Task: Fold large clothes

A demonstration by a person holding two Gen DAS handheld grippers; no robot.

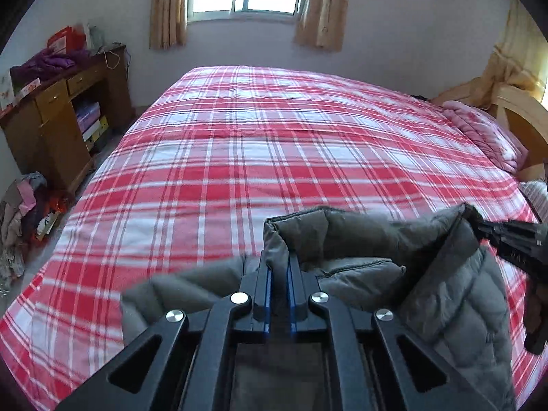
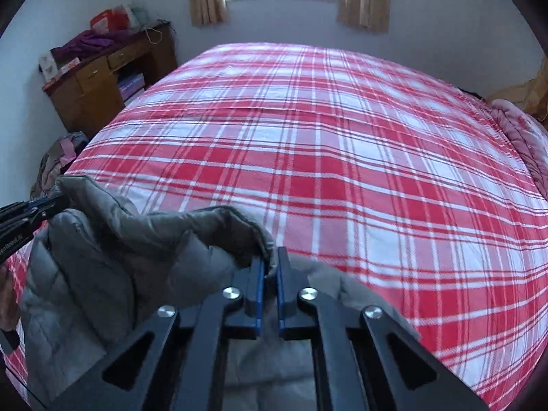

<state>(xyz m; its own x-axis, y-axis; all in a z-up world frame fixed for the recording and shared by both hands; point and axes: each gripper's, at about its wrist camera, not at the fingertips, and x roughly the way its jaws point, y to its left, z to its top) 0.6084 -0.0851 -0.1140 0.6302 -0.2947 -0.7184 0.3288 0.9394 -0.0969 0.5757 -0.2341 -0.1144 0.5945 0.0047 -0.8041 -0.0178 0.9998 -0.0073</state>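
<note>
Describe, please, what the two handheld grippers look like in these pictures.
Both the left gripper and right gripper have matte black angular linkage frames with triangular cut-outs, round silver pivot bolts, and narrow black fingers lined with blue pads. The left one carries small white lettering on its side.

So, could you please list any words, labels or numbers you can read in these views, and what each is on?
No text reads in full.
White lettering on the left gripper body: cut off and too blurred to read.
Red box on the wooden desk: print too small.
Cards at the desk's end: too small.
Grey puffer jacket, plaid bedsheet: none visible.
</note>
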